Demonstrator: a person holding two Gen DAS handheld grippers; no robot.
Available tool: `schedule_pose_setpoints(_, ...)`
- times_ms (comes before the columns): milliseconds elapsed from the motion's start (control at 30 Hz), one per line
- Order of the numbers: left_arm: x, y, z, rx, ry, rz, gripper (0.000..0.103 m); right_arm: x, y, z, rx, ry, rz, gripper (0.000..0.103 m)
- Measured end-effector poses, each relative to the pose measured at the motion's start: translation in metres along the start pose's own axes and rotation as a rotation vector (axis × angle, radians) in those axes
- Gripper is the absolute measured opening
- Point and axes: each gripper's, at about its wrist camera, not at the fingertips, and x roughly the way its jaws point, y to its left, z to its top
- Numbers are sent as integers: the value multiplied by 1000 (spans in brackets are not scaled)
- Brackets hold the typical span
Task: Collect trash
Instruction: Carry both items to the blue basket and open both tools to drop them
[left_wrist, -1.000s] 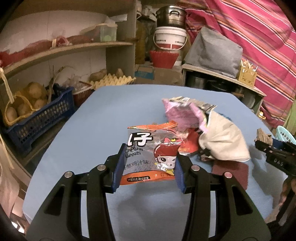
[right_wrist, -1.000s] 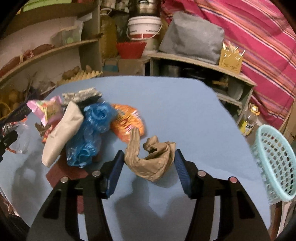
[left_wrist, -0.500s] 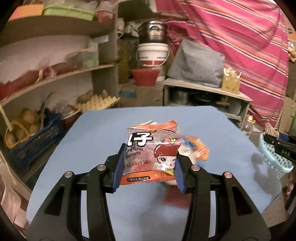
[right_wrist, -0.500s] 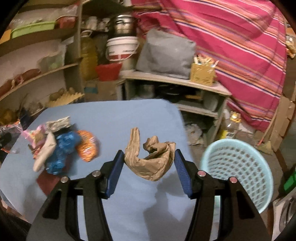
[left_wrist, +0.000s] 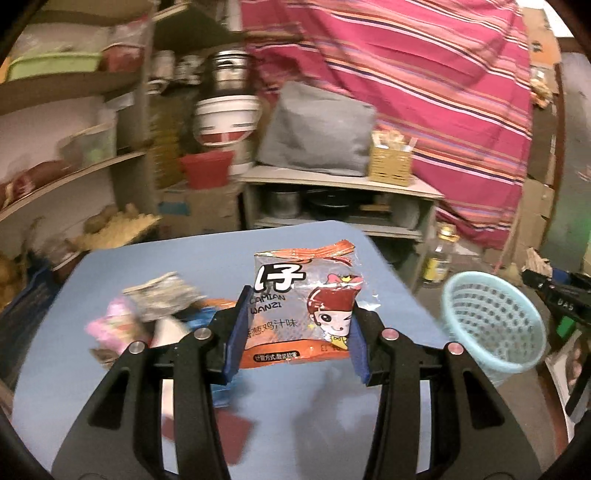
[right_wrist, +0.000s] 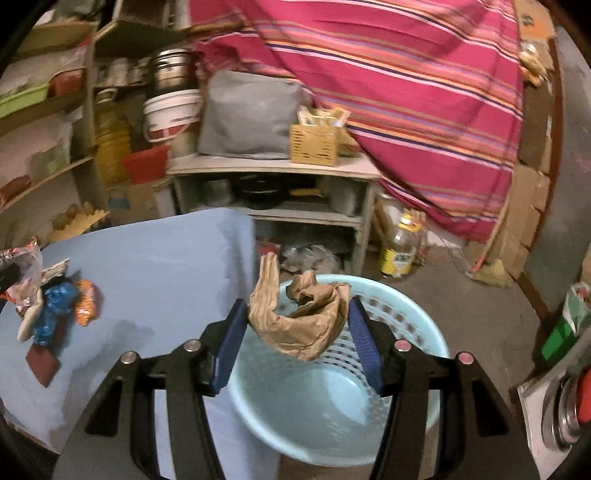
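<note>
The blue surface (left_wrist: 155, 373) spreads beneath and ahead of the left gripper (left_wrist: 297, 341), and lies off to the left of the right gripper (right_wrist: 295, 341). The pale blue basket (right_wrist: 325, 402) sits directly under and beyond the right fingers (right_wrist: 231, 339); in the left wrist view it stands to the right of the left fingers (left_wrist: 236, 332), off the surface's edge. The snack wrapper (left_wrist: 303, 310) is pinched between the left fingers, standing up above their tips. The crumpled brown paper (right_wrist: 299, 317) is pinched between the right fingers, hanging over the basket's mouth. A pile of leftover trash (right_wrist: 51, 302) lies on the surface, well left of the right fingers.
</note>
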Motion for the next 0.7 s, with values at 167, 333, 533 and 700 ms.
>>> schedule_pose_setpoints(167,25,-65,2,44,18,-83,45,7,-45,-7,43,3,-24,56)
schedule_pose_setpoints(333,51,-120,1,69,43,-156,45,17,-85,-17,117,13,-36,56)
schedule_pose_setpoints(533,82,-181,-3,102,81,-232,49,38,-105,-25,158,46,-24,56)
schedule_pose_setpoints(700,111,-214,-6,114,123,-266,50,45,-111,-21,176,39,-26,56)
